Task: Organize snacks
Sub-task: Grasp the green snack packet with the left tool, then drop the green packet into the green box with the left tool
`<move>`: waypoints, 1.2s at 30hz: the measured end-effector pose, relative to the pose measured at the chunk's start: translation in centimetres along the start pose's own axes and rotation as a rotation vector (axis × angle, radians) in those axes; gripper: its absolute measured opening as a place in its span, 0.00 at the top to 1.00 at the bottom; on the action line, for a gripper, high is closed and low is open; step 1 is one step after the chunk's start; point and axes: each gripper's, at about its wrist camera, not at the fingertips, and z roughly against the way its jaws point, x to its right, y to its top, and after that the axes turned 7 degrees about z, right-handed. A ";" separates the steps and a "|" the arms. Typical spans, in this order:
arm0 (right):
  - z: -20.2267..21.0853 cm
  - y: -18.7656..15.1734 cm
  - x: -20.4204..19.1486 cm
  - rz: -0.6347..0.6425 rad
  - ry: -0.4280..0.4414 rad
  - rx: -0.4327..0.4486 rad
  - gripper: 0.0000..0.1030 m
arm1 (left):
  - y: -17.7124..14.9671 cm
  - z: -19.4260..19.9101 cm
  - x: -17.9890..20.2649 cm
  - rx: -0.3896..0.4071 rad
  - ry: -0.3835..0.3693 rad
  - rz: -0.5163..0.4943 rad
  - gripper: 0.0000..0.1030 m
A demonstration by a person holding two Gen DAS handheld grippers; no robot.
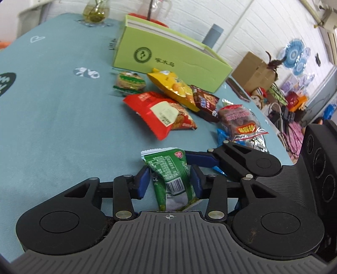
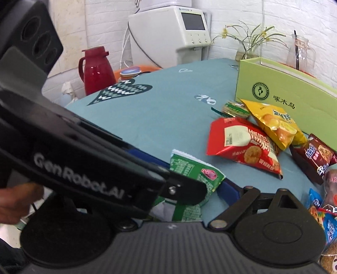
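Left gripper (image 1: 170, 181) pinches a green snack packet (image 1: 171, 179) above the blue tablecloth (image 1: 63, 126), while the right gripper's (image 2: 189, 187) grip cannot be told.

Household clutter beyond the blue-green patterned tablecloth (image 2: 164, 109)

A glossy red plastic thermos jug (image 2: 95, 70) stands beside a white water dispenser with a small screen (image 2: 168, 33); a glass vase of green stems (image 1: 96, 11) and a brown cardboard box (image 1: 253, 72) sit farther back.

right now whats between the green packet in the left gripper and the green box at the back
In the left wrist view, the red snack bag and the yellow chip bag lie between the green packet, held by the left gripper, and the green box.
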 end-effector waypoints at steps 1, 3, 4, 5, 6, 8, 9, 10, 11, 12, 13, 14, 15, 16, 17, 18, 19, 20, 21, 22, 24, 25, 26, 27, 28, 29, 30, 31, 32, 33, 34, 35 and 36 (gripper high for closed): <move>0.1 0.0 0.0 -0.008 -0.001 0.002 0.10 | 0.1 0.1 -0.1 0.008 0.013 0.001 0.73; 0.9 -0.3 0.0 -0.027 0.002 0.010 0.10 | 0.3 0.1 -0.2 0.018 0.027 0.003 0.69; 1.1 -0.5 -0.1 -0.034 -0.006 0.012 0.10 | 0.4 0.1 -0.2 0.020 0.027 0.004 0.69; 1.5 -0.6 -0.3 -0.035 -0.019 0.014 0.10 | 0.5 -0.1 -0.1 0.020 0.028 0.003 0.69; 1.7 -0.6 -0.4 -0.032 -0.033 0.017 0.10 | 0.5 -0.2 0.1 0.020 0.032 0.001 0.69; 2.1 -0.8 -0.8 -0.022 -0.051 0.022 0.10 | 0.6 -0.4 0.2 0.020 0.033 -0.005 0.69; 2.2 -0.9 -0.9 -0.019 -0.056 0.024 0.10 | 0.5 -0.4 0.3 0.019 0.030 -0.005 0.69; 2.2 -0.9 -1.0 -0.018 -0.058 0.024 0.10 | 0.4 -0.4 0.3 0.018 0.027 -0.004 0.69; 2.2 -1.0 -1.1 -0.016 -0.057 0.023 0.11 | 0.3 -0.4 0.4 0.015 0.025 -0.006 0.69; 2.1 -1.0 -1.1 -0.016 -0.056 0.020 0.11 | 0.2 -0.5 0.5 0.014 0.028 -0.007 0.69; 1.9 -1.1 -1.1 -0.019 -0.055 0.017 0.11 | 0.2 -0.5 0.5 0.012 0.031 -0.008 0.69; 1.8 -1.3 -1.1 -0.026 -0.053 0.013 0.12 | 0.1 -0.5 0.5 0.011 0.031 -0.007 0.69; 1.8 -1.4 -1.1 -0.028 -0.055 0.020 0.12 | 0.1 -0.5 0.5 0.009 0.031 -0.005 0.69; 1.7 -1.5 -1.1 -0.025 -0.064 0.024 0.16 | 0.0 -0.5 0.5 0.009 0.030 -0.003 0.69; 1.9 -1.4 -1.1 -0.023 -0.066 0.033 0.30 | 0.0 -0.5 0.5 0.007 0.028 -0.001 0.71; 2.1 -1.3 -1.0 -0.033 -0.060 0.038 0.33 | -0.1 -0.6 0.5 0.005 0.020 0.003 0.79; 2.3 -1.3 -0.8 -0.050 -0.064 0.036 0.42 | 0.0 -0.5 0.7 0.008 0.034 0.001 0.84; 2.8 -1.4 -0.5 -0.069 -0.051 0.045 0.43 | 0.0 -0.4 0.9 0.012 0.042 -0.007 0.85; 3.2 -1.4 -0.1 -0.091 -0.038 0.055 0.44 | 0.1 -0.2 1.2 0.022 0.044 -0.016 0.87; 3.6 -1.2 0.2 -0.105 -0.026 0.063 0.44 | 0.2 0.1 1.5 0.032 0.045 -0.027 0.87; 4.3 -0.9 0.5 -0.115 -0.027 0.087 0.44 | 0.5 0.5 2.1 0.054 0.036 -0.040 0.88; 4.7 -0.7 0.6 -0.119 -0.028 0.100 0.43 | 0.8 0.7 2.3 0.063 0.031 -0.040 0.88; 5.1 -0.5 0.8 -0.124 -0.025 0.113 0.43 | 1.1 1.0 2.5 0.076 0.029 -0.042 0.88; 5.4 -0.2 1.1 -0.127 -0.019 0.125 0.43 | 1.6 1.1 2.8 0.088 0.029 -0.046 0.88; 5.6 0.2 1.5 -0.126 -0.014 0.137 0.43 | 2.2 1.2 3.2 0.102 0.028 -0.051 0.88; 5.7 0.6 1.9 -0.119 -0.018 0.147 0.43 | 3.0 1.3 3.6 0.114 0.023 -0.060 0.88; 5.7 1.2 2.4 -0.108 -0.033 0.157 0.43 | 3.9 1.2 4.0 0.126 0.016 -0.072 0.88; 5.7 1.8 2.9 -0.095 -0.052 0.165 0.43 | 4.8 1.0 4.4 0.137 0.011 -0.079 0.88; 5.3 2.7 3.6 -0.085 -0.074 0.171 0.43 | 5.9 0.7 4.8 0.146 0.002 -0.089 0.88; 5.0 3.6 4.5 -0.077 -0.092 0.179 0.43 | 7.2 0.2 5.3 0.163 -0.003 -0.108 0.88; 4.8 4.5 5.5 -0.073 -0.107 0.187 0.43 | 8.4 -0.3 5.8 0.182 -0.001 -0.123 0.88; 4.4 5.5 6.9 -0.070 -0.122 0.194 0.43 | 9.9 -0.8 6.2 0.194 -0.002 -0.132 0.88; 3.9 6.6 8.2 -0.065 -0.136 0.198 0.43 | 11.6 -1.5 6.7 0.208 -0.005 -0.142 0.88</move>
